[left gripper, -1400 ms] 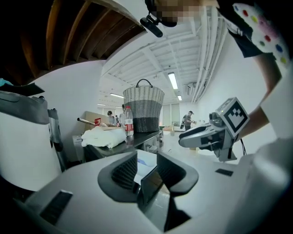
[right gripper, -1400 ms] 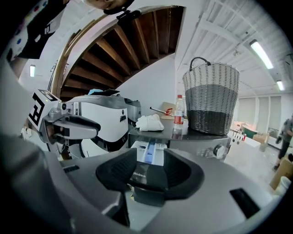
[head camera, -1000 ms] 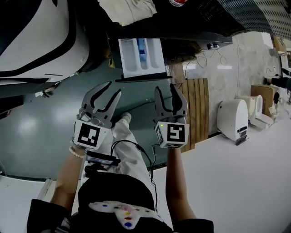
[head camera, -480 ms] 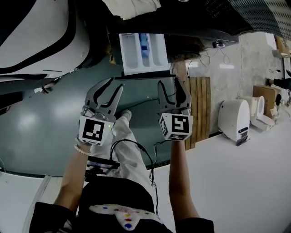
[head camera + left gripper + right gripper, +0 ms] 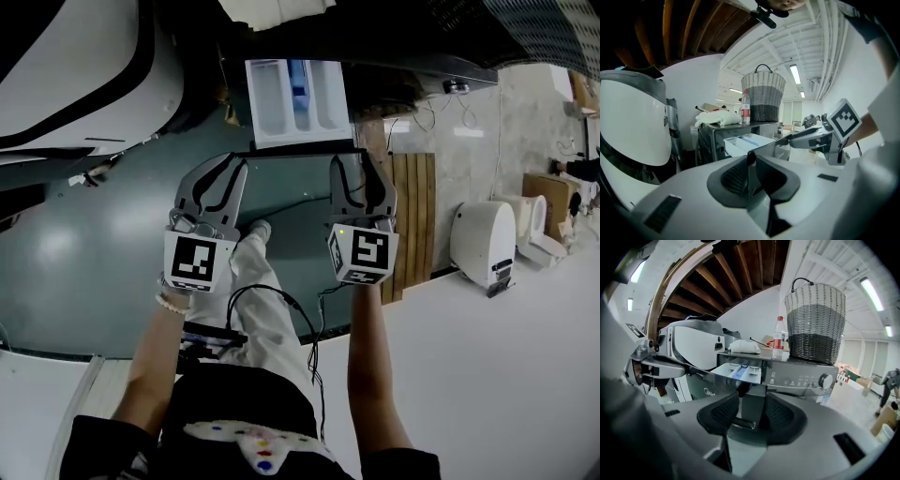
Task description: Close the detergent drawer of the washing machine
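The detergent drawer [image 5: 298,103] stands pulled out of the washing machine, a white tray with a blue compartment, and its dark front panel [image 5: 291,152] faces me. My left gripper [image 5: 214,173] is at the panel's left end. Its jaws are closing, and in the left gripper view [image 5: 751,173] the thin panel edge [image 5: 764,149] sits between the pads, which touch it. My right gripper [image 5: 361,173] is at the panel's right end. Its jaws are closing but stand wide, with the panel [image 5: 752,406] between them [image 5: 752,418].
On the machine's top stand a wicker basket [image 5: 815,324], a bottle [image 5: 778,338] and a white cloth [image 5: 743,347]. The control knob [image 5: 826,380] is right of the drawer. A large white rounded machine [image 5: 75,75] stands on the left, and wooden slats [image 5: 408,216] on the right.
Both grippers have sunk a little and come up to the drawer's front panel. The drawer stays pulled out.
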Motion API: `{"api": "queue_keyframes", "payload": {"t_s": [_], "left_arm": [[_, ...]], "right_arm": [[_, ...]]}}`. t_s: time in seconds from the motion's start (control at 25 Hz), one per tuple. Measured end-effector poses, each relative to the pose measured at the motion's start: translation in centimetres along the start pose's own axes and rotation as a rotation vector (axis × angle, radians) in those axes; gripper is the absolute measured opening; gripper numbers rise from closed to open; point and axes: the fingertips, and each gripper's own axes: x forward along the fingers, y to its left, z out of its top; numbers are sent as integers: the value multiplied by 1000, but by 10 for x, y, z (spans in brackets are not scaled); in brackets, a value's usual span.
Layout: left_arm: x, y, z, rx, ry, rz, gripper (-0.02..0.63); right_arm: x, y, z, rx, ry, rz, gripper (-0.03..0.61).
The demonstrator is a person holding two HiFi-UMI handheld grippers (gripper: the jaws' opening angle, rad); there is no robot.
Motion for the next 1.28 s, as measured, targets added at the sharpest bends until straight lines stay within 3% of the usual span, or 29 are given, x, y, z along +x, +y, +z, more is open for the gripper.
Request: {"api": "queue_keyframes", "payload": {"t_s": [0.32,1.28], "left_arm": [[-1,0,0,-26,11,8,66],[26,30,13,42,-26,30,67]], "right_arm": [[0,0,0,-9,19,-23,186],[36,-4,17,12,-2,-25,184]]}}
